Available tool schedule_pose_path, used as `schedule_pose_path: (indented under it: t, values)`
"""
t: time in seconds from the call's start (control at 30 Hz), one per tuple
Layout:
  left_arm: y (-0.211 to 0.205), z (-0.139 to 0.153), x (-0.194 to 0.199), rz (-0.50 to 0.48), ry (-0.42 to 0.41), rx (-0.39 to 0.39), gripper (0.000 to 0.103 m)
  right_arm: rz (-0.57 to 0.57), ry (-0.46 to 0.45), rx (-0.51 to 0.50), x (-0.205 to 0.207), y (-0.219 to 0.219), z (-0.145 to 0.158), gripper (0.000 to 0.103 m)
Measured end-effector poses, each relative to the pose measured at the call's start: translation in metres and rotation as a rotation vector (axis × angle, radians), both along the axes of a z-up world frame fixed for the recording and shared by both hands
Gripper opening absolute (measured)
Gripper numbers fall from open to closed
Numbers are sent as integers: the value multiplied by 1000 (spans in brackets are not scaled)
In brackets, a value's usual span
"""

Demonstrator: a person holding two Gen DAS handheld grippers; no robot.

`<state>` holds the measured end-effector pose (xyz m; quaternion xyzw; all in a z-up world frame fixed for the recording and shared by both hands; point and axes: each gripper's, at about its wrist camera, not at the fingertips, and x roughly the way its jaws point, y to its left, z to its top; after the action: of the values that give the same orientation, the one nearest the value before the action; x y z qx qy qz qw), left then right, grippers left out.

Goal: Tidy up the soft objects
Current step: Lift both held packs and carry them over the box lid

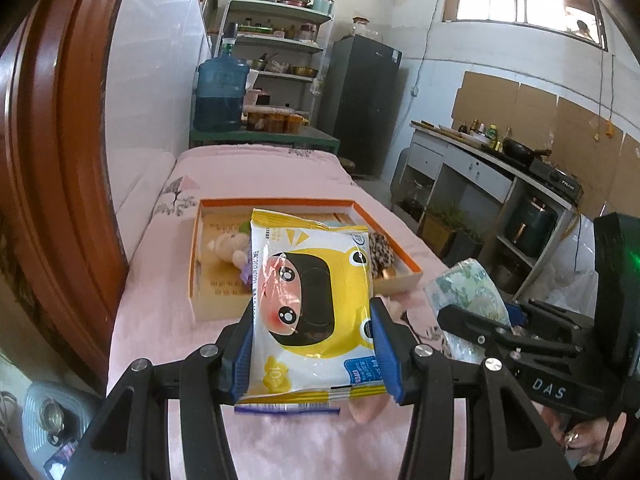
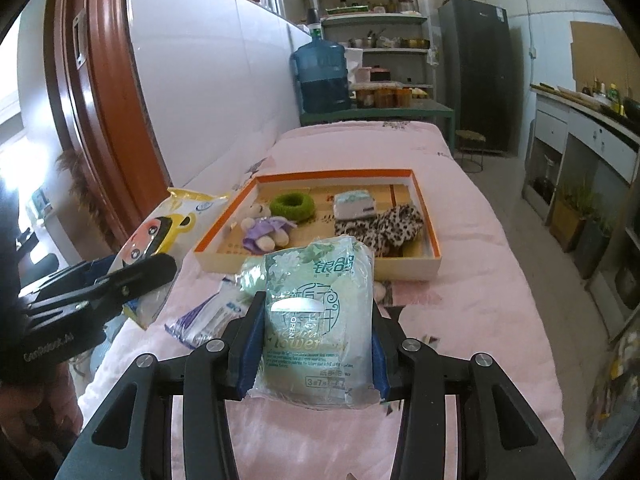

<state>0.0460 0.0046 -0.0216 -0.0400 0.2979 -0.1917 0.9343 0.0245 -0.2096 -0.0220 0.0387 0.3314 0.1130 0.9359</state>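
My left gripper [image 1: 314,336] is shut on a yellow cartoon wet-wipe pack [image 1: 312,300] and holds it above the pink bed, just short of the orange-rimmed box [image 1: 276,202]. My right gripper [image 2: 318,344] is shut on a green tissue pack [image 2: 316,320], also held in front of the box [image 2: 434,240]. In the box lie a small teddy in a purple dress [image 2: 266,230], a green fuzzy ring [image 2: 291,205], a small tissue pack [image 2: 354,204] and a leopard-print cloth [image 2: 384,226]. Each gripper shows in the other's view with its pack.
A clear plastic packet [image 2: 208,316] lies on the pink bedcover [image 2: 472,300] left of my right gripper. A brown door frame [image 1: 60,160] and white wall run along the left. A water jug [image 2: 322,76], shelves and a dark fridge [image 2: 476,72] stand beyond the bed. A kitchen counter [image 1: 492,176] is at right.
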Motion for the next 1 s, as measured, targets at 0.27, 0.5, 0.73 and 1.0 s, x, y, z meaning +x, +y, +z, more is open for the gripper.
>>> schedule_pose_path:
  t: [0.27,0.5,0.73,1.0]
  values:
    - [-11,12,25,6,-40,-14,51,-12,-37,-2,23,-5,12,46]
    - [-10,18,52,26,-57,-37,51,-29,-78,4,47,-5,26,46]
    - [-11,27,83,45,-79,-43,52,-42,-108,18,75,-6,36,46]
    - [-15,40,128,80,-92,-46,52,-48,-130,31,121,-6,45,46]
